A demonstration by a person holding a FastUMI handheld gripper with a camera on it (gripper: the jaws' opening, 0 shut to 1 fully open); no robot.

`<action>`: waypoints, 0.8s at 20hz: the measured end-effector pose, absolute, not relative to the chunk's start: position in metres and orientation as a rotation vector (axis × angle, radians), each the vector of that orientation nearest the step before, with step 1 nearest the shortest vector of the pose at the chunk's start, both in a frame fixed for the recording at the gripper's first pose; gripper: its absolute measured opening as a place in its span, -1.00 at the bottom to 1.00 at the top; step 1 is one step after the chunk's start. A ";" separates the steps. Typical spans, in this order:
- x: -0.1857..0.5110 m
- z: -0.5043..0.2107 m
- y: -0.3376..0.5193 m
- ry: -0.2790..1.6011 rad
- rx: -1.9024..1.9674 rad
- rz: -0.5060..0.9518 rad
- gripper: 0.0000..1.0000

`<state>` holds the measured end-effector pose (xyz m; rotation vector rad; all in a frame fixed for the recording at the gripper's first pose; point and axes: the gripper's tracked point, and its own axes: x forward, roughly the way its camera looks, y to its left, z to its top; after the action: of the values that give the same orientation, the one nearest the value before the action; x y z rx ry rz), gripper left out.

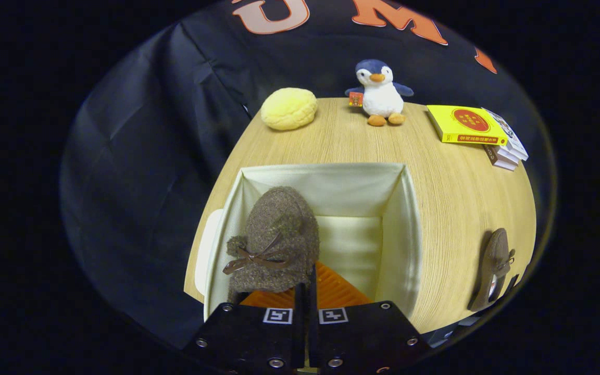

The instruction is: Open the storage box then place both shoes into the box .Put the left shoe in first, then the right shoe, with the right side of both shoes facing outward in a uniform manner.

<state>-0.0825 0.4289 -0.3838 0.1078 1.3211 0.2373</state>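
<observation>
Your gripper (305, 291) pinches the brown shoe (274, 242) over the open box (326, 179); toe points far.

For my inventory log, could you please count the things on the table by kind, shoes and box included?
Shoes: 2, one pinched by the gripper over the box, one on the table
Storage box: 1
Plush toys: 2, penguin, yellow one
Books: about 3, stacked
Total: about 8

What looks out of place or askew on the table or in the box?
Little stands out. The fingers are shut on the brown shoe, held over the open storage box. The second shoe lies at the table's edge, slightly risky.
</observation>
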 end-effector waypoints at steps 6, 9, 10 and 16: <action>-0.099 -0.380 0.463 1.369 0.225 0.329 -0.53; -0.094 -0.365 0.463 1.331 0.228 0.374 -0.30; -0.094 -0.360 0.461 1.317 0.238 0.390 -0.27; -0.088 -0.320 0.419 1.211 0.283 0.429 0.29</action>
<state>-0.0882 0.4186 -0.3201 0.2826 1.2109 0.4285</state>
